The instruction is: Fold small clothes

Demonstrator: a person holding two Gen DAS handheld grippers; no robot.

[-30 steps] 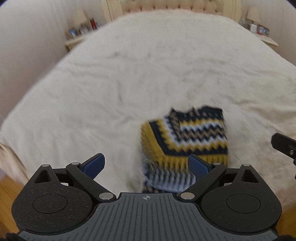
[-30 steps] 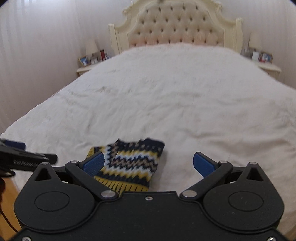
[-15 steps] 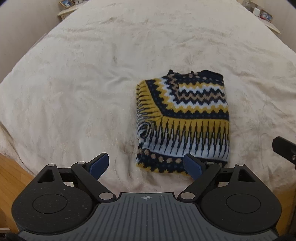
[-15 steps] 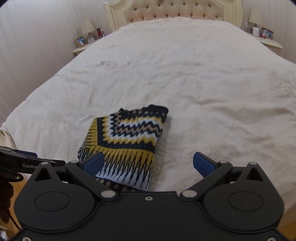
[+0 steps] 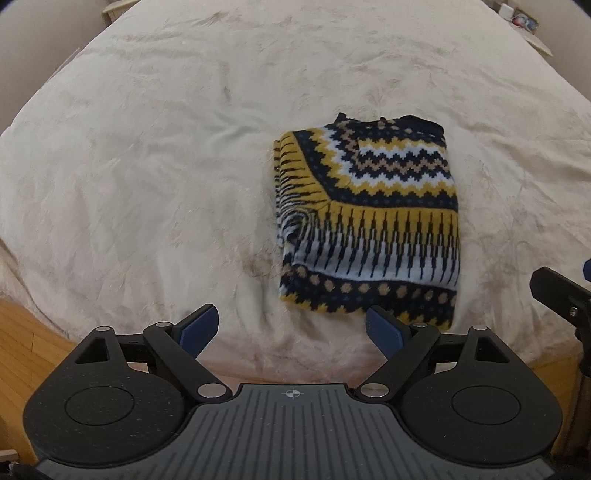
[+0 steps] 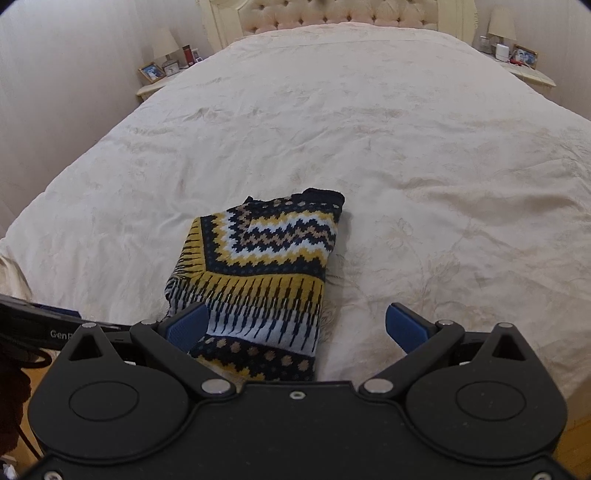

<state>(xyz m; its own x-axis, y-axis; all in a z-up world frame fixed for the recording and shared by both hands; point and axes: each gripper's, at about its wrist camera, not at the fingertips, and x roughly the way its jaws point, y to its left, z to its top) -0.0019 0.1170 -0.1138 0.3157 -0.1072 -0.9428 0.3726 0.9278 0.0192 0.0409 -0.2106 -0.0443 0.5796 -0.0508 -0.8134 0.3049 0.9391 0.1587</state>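
A left nightstand (image 6: 157, 83) with a lamp (image 6: 164, 42) and a framed photo (image 6: 151, 72) stands beside a wide bed (image 6: 369, 129) covered in a cream bedspread. At the foot of the bed, the left gripper (image 5: 291, 328) hangs with its blue-padded jaws spread wide, holding nothing, above the bedspread just left of a folded sweater (image 5: 369, 221) knitted in navy, yellow and white zigzags. The sweater (image 6: 258, 273) lies flat near the bed's near edge. The right gripper (image 6: 295, 326), jaws likewise wide and empty, hovers over the sweater's right side, its left pad above the knit. A tufted headboard (image 6: 332, 14) and a right nightstand (image 6: 528, 72) close the scene.
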